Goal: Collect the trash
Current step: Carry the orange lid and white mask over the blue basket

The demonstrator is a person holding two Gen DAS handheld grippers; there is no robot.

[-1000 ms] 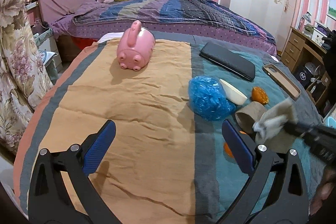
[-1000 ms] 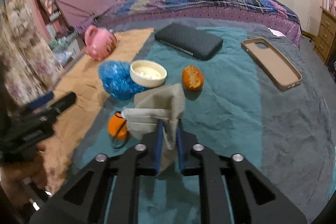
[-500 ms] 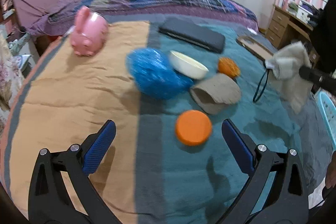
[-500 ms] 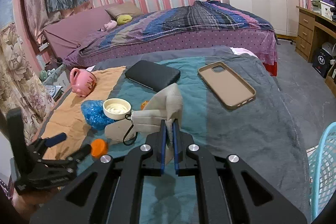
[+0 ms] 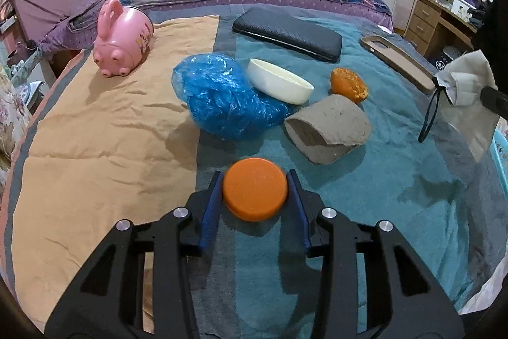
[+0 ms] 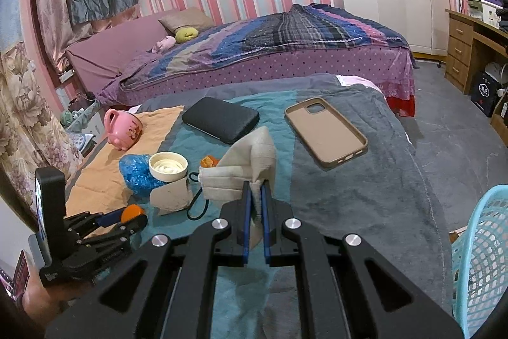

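Note:
My left gripper [image 5: 254,180] is shut on an orange lid [image 5: 255,193] lying on the teal blanket; the lid also shows in the right wrist view [image 6: 132,211]. My right gripper [image 6: 255,192] is shut on a beige face mask [image 6: 244,167] with a black ear loop, held above the blanket; the mask also shows at the right of the left wrist view [image 5: 466,88]. On the blanket lie a crumpled blue plastic bag [image 5: 222,97], a white lid [image 5: 279,81], an orange peel [image 5: 349,84] and a flattened grey cardboard tube [image 5: 330,129].
A pink pig mug [image 5: 122,43], a black case [image 5: 289,34] and a tan phone case [image 6: 327,131] lie further back. A light blue mesh basket [image 6: 476,256] stands at the right off the blanket's edge. A bed [image 6: 270,40] stands behind.
My left gripper went from wide open to shut on the orange lid. My right gripper lifted the mask up and carried it rightward away from the pile.

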